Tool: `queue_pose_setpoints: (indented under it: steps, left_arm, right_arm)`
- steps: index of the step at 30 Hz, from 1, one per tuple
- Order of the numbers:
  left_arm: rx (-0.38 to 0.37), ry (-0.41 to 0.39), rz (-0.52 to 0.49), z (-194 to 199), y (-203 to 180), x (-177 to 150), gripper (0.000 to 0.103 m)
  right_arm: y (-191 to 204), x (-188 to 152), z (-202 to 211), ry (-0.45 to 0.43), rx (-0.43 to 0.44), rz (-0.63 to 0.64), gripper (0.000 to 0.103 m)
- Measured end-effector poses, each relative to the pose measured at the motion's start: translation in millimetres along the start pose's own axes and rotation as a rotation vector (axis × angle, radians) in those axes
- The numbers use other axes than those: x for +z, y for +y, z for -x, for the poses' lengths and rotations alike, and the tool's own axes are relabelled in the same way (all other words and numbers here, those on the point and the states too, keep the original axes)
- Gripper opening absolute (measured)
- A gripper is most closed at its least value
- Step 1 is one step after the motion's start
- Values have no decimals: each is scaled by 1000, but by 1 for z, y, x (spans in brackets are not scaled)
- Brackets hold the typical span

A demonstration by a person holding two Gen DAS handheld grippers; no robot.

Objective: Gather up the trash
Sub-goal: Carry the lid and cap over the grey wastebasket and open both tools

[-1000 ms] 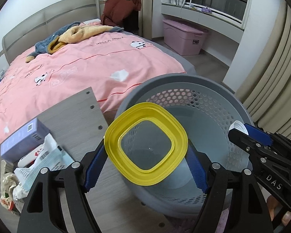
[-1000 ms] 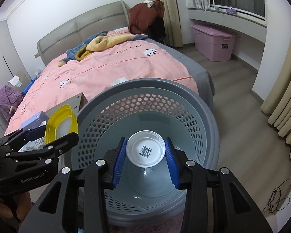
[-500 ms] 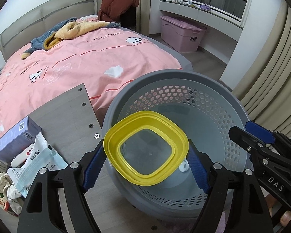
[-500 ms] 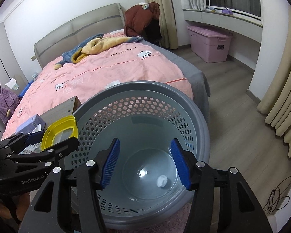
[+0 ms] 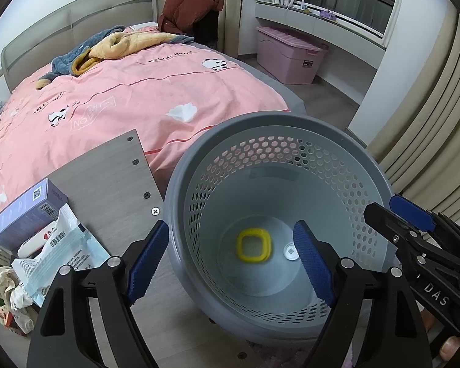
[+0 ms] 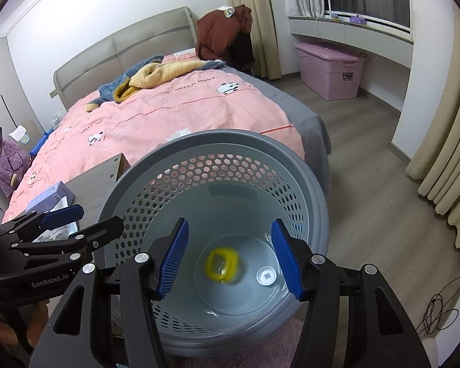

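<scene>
A grey perforated bin (image 5: 368,165) (image 6: 316,190) stands on the floor beside the table. A yellow-rimmed container (image 5: 254,246) (image 6: 222,263) and a small white lid (image 5: 291,250) (image 6: 267,275) lie on its bottom. My left gripper (image 5: 233,263) is open and empty over the bin's near left rim. My right gripper (image 6: 230,259) is open and empty over the bin's mouth. Each gripper shows in the other's view, the right (image 5: 414,230) and the left (image 6: 67,227).
A grey wooden table (image 5: 107,171) at the left holds a purple box (image 5: 30,211), white packets (image 5: 55,251) and crumpled wrappers (image 5: 6,294). A pink-covered bed (image 5: 122,92) lies behind. A pink storage box (image 5: 288,55) and curtains (image 5: 429,122) stand to the right.
My right gripper opened and the white lid dropped into the bin. Then my left gripper opened and the yellow-rimmed container fell to the bin's bottom.
</scene>
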State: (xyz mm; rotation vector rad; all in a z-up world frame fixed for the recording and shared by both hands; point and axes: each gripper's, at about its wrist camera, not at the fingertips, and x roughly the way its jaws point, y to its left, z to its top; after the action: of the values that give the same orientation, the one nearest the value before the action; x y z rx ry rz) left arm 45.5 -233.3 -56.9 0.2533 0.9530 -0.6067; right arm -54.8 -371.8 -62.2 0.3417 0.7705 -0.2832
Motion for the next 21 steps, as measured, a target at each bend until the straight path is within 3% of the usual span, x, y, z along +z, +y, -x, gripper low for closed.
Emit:
queue_pose_setpoints:
  steps: [11, 21]
  left_arm:
    - [10, -11, 47, 7, 11, -6, 80]
    - [30, -84, 105, 33, 31, -15, 80]
  right_arm:
    - [4, -3, 3, -3, 1, 3, 58]
    - [22, -5, 11, -13, 6, 30, 62]
